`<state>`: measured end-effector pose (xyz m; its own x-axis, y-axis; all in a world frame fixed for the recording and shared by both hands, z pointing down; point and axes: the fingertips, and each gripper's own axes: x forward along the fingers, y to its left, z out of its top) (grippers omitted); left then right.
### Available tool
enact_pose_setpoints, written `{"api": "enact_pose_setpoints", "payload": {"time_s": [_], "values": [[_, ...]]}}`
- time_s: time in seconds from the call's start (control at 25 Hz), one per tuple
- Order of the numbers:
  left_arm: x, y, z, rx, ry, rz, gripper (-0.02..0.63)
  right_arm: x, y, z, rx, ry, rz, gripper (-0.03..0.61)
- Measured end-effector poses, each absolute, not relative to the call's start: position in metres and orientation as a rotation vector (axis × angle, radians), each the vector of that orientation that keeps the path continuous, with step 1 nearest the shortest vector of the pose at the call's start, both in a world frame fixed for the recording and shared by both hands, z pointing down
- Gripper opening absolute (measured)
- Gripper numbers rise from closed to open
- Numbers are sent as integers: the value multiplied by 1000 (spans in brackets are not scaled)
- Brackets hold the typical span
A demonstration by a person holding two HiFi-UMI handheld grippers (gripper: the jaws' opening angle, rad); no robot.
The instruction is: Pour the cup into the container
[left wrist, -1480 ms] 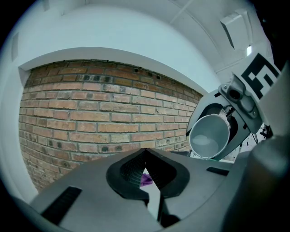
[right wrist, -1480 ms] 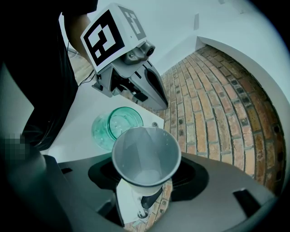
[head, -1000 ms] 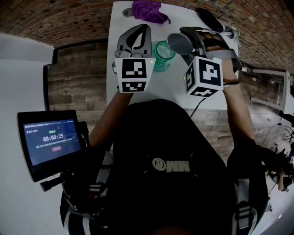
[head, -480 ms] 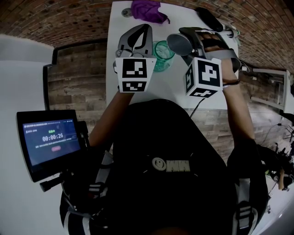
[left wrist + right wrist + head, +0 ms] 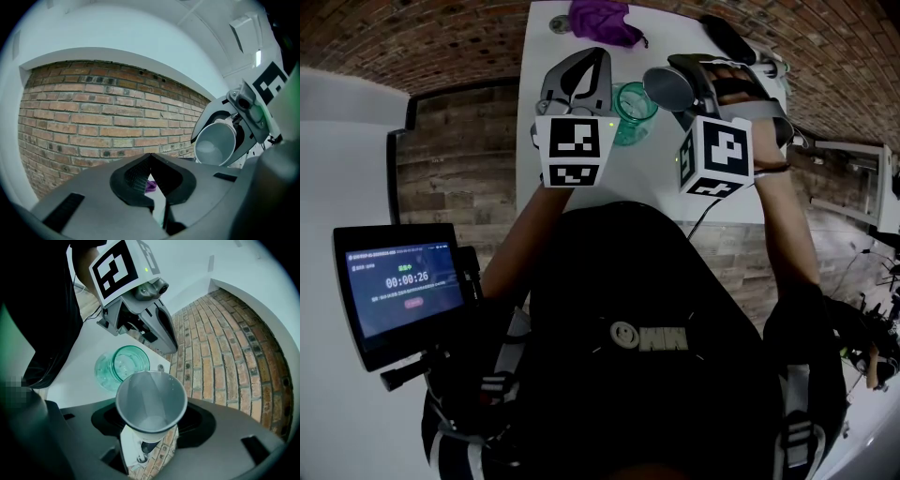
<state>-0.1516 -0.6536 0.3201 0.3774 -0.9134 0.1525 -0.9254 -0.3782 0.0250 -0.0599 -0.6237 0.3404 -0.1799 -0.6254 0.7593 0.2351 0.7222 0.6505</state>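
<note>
Nothing has shifted over the last second. Right gripper (image 5: 152,425) jaws stand wide, clamped on the tilted grey cup (image 5: 151,401). Just beyond them, to their left, the green glass container (image 5: 123,366) sits on the white table (image 5: 656,169). Farther off, left gripper (image 5: 150,159) jaws are closed on nothing.

light: dim, cool cast | focus: sharp | edges: strong fisheye curvature

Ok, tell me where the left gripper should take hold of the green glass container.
I'd grip the green glass container round its side wall, below the rim, coming level from its left, where the left gripper is. It stands upright and round, and the cup tilts toward its mouth from the right.
</note>
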Motion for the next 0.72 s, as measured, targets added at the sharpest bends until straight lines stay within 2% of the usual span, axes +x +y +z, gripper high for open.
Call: {"api": "enact_pose_setpoints", "payload": {"time_s": [0.72], "values": [[-155,-655,320,2503,-1695,153,3,-54,-631,343,329,-1520,-809,287]]}}
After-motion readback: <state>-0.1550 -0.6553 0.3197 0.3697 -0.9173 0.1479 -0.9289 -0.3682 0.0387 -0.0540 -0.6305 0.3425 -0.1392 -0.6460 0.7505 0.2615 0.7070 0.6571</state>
